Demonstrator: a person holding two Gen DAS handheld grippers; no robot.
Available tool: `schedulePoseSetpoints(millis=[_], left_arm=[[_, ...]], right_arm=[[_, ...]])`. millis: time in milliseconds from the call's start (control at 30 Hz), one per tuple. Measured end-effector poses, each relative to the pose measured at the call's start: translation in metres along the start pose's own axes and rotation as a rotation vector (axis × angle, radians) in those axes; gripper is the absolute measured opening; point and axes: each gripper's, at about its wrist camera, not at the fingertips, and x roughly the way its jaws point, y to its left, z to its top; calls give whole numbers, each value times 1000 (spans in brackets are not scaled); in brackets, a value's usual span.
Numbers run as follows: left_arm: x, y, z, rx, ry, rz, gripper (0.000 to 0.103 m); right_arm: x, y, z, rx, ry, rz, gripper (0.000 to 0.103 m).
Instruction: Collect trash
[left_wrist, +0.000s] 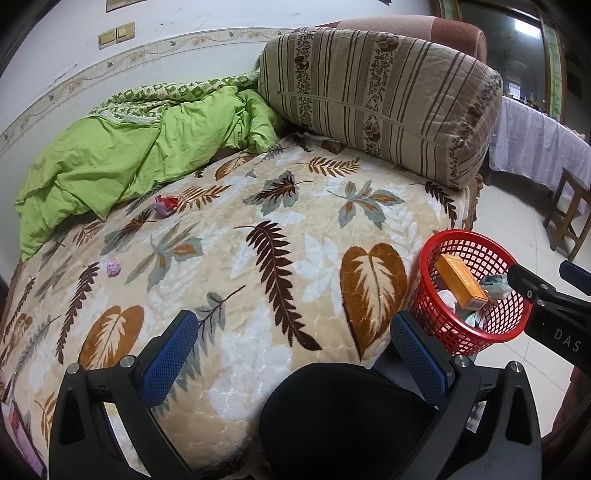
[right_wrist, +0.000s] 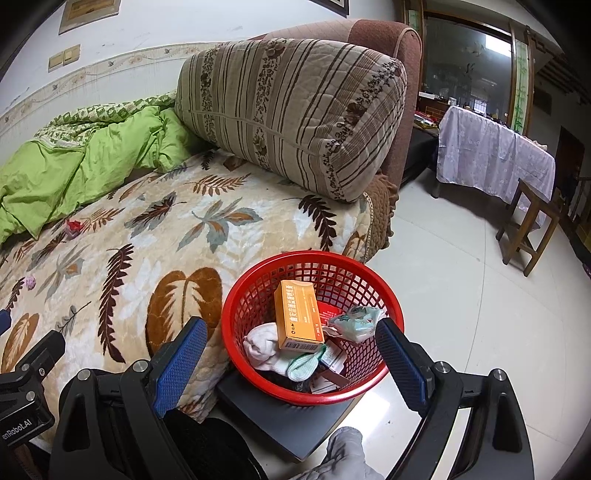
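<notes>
A red mesh basket (right_wrist: 258, 291) stands beside the bed on a dark stool; it also shows in the left wrist view (left_wrist: 448, 245). It holds an orange box (right_wrist: 297, 314), a crumpled wrapper (right_wrist: 354, 323), socks and other scraps. My right gripper (right_wrist: 291, 334) is open and empty, hovering just above the basket. My left gripper (left_wrist: 293, 332) is open and empty over the leaf-patterned blanket (left_wrist: 258, 251). A red crumpled wrapper (left_wrist: 166, 204) and a small pink paper ball (left_wrist: 113, 267) lie on the blanket, far left; both also show in the right wrist view, the wrapper (right_wrist: 73, 226) and the ball (right_wrist: 30, 283).
A green quilt (left_wrist: 122, 155) is bunched at the back of the bed. A striped cushion (left_wrist: 376, 96) leans on the brown headboard. To the right is tiled floor (right_wrist: 461, 295), a wooden stool (right_wrist: 528, 225) and a table under a white cloth (right_wrist: 491, 155).
</notes>
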Motion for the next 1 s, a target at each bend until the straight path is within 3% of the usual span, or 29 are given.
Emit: schedulePoseSetpoints(millis=[1000], left_arm=[[1, 3, -3, 2, -3, 7, 103]], right_arm=[[2, 1, -2, -5, 9, 0, 94]])
